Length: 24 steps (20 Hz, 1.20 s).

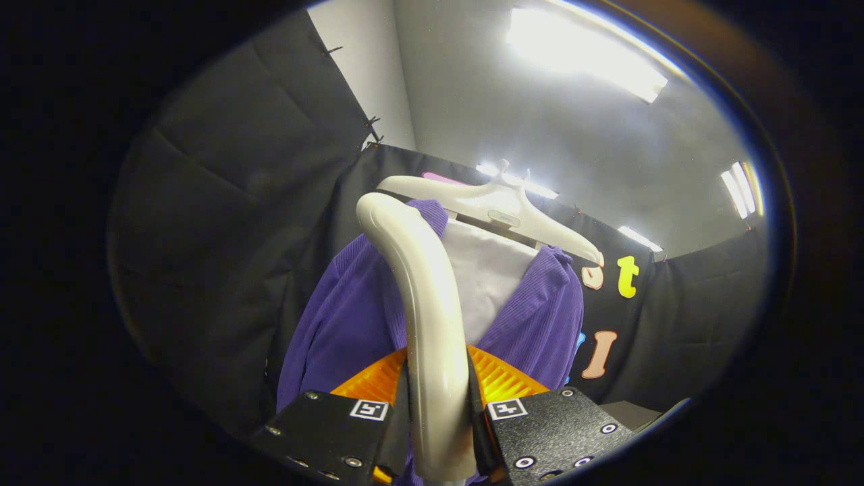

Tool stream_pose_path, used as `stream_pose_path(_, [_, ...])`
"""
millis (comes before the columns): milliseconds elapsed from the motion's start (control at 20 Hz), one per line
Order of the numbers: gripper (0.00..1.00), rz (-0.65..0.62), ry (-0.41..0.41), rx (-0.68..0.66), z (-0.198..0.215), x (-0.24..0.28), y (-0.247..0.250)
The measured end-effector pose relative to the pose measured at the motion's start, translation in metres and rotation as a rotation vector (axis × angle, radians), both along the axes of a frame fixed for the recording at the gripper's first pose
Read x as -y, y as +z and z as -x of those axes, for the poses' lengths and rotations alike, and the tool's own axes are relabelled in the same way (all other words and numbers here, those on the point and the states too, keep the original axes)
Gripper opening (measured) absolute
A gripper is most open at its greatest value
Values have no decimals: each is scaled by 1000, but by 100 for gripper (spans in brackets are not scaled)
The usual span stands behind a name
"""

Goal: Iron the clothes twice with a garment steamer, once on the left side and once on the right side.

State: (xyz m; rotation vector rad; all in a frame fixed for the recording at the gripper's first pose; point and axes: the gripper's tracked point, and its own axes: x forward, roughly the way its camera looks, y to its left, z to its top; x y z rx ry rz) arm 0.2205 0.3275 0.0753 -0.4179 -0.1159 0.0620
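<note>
My gripper (439, 418) is shut on the cream curved handle of the garment steamer (425, 297), which rises between my fingers and bends toward the garment. The steamer's ribbed orange body (496, 378) shows just beyond the fingers on both sides of the handle. Ahead hangs a purple ribbed garment (344, 324) over a white inner layer (486, 270), on a cream plastic hanger (499, 209). The steamer's head is hidden behind its handle, close against the left half of the garment.
Black cloth walls (243, 202) close in on the left and behind the garment. Above are a grey ceiling and bright lamps (587, 54). A grey ledge (624, 412) shows low beyond the right finger.
</note>
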Motion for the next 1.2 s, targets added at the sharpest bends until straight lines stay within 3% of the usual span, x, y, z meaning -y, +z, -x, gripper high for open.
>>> stream_pose_path(750, [39, 98, -19, -119, 34, 22, -128])
stream_pose_path(1200, [39, 143, -38, -263, 49, 43, -213])
